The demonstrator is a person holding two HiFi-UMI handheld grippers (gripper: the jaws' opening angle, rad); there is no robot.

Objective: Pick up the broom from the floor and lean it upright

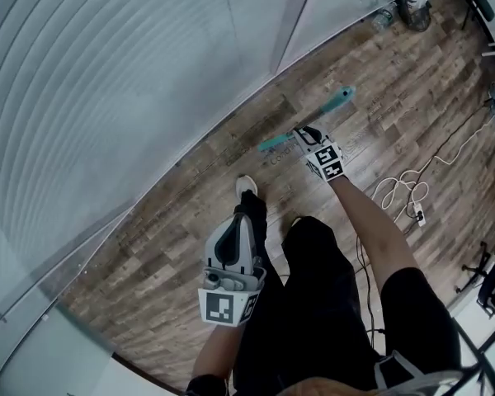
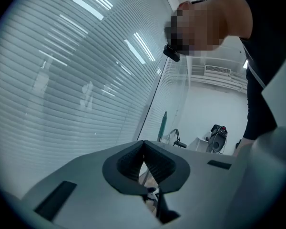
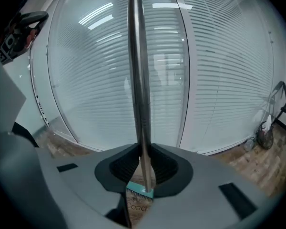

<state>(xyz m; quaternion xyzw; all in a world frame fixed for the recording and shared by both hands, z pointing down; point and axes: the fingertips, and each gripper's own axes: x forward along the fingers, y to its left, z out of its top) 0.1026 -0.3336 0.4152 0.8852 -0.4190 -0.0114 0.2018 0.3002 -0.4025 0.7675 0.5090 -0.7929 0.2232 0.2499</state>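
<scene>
The broom (image 1: 344,97) has a metal pole (image 3: 139,80) and a teal head (image 3: 140,191). It stands roughly upright over the wood floor in front of the glass wall. My right gripper (image 1: 305,135) is shut on the pole, which runs straight up from between its jaws (image 3: 143,152) in the right gripper view, with the teal head below them. My left gripper (image 1: 242,221) hangs low by the person's legs, its pads touching with nothing between them (image 2: 144,144). From the left gripper view, a teal part of the broom (image 2: 163,125) shows far off beside the glass.
A curved glass wall with white blinds (image 1: 107,81) borders the wood floor (image 1: 412,97). A white cable and power strip (image 1: 404,192) lie on the right. A bottle and a bag (image 1: 412,8) stand at the far corner. Black stands (image 1: 488,275) are at the right edge.
</scene>
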